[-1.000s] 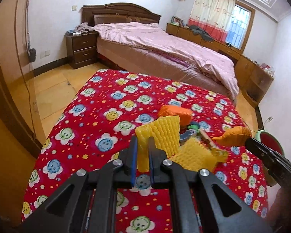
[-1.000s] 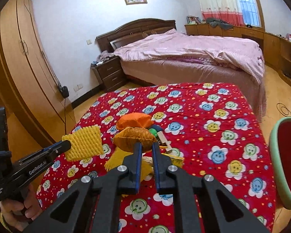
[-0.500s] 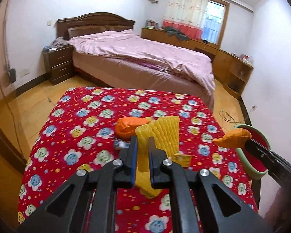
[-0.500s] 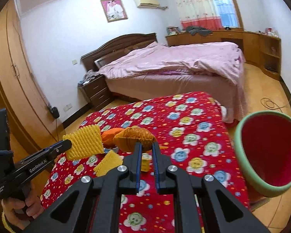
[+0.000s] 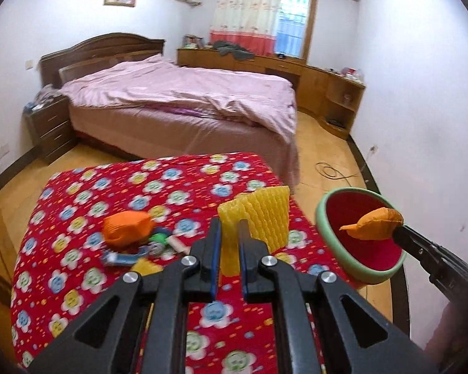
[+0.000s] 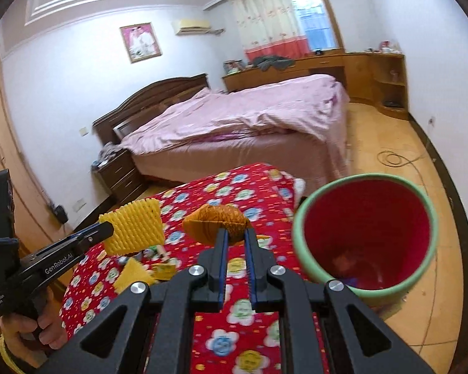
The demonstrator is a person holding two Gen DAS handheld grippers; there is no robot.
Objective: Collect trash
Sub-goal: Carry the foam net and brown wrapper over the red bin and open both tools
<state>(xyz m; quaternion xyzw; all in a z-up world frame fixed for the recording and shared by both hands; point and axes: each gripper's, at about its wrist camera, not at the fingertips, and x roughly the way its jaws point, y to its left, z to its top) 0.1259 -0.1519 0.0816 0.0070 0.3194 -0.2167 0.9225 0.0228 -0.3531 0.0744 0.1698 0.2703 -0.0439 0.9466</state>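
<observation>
My left gripper (image 5: 229, 227) is shut on a yellow foam net (image 5: 259, 218), held up over the red flowered table (image 5: 124, 187). The same yellow foam net (image 6: 134, 226) shows in the left gripper (image 6: 104, 229) in the right wrist view. My right gripper (image 6: 235, 233) is shut on an orange foam net (image 6: 216, 221), just left of the red bin with a green rim (image 6: 365, 230). From the left wrist view the orange foam net (image 5: 372, 227) hangs over the bin's mouth (image 5: 355, 249). More trash lies on the table: an orange wrapper (image 5: 126, 227), a yellow net piece (image 6: 132, 275) and small scraps (image 5: 159, 244).
The bin stands on the wooden floor at the table's right edge, with something dark at its bottom. A bed (image 5: 177, 103) with a pink cover fills the room behind the table. A cable (image 6: 393, 159) lies on the floor. A hand (image 6: 31, 327) holds the left gripper's handle.
Both grippers have swung right and risen a little, each keeping its foam net. The bin has come into full view and the orange net now sits at its mouth.
</observation>
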